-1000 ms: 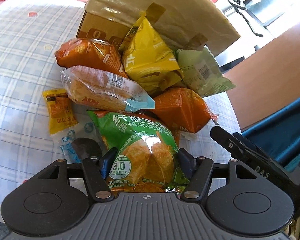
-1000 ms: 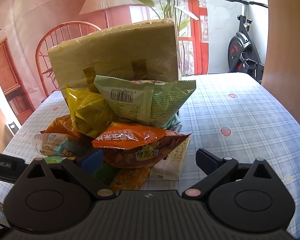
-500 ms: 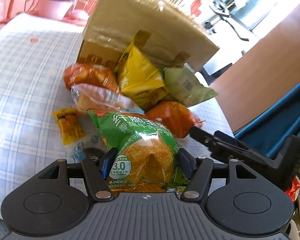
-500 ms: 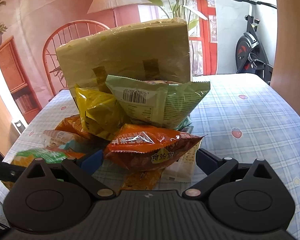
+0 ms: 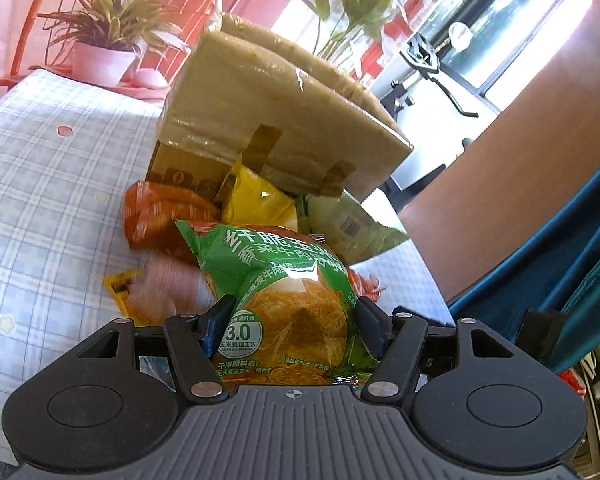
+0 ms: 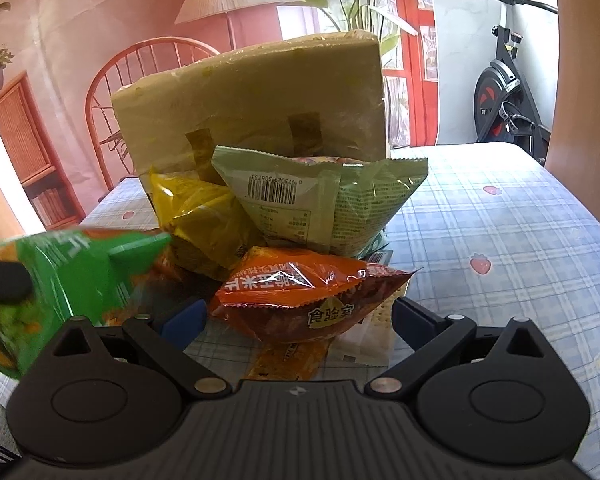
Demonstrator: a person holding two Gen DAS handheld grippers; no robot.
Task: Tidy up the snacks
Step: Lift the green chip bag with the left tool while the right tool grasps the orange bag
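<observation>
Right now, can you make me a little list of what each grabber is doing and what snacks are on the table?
left gripper: shut on the shiny green chip bag, lifted off the pile
right gripper: open, either side of the orange foil snack bag
pile: crinkly yellow bag, pale green barcode bag
behind pile: taped brown cardboard box
surface: blue checked tablecloth

"3.0" on green chip bag (image 5: 276, 304)
</observation>
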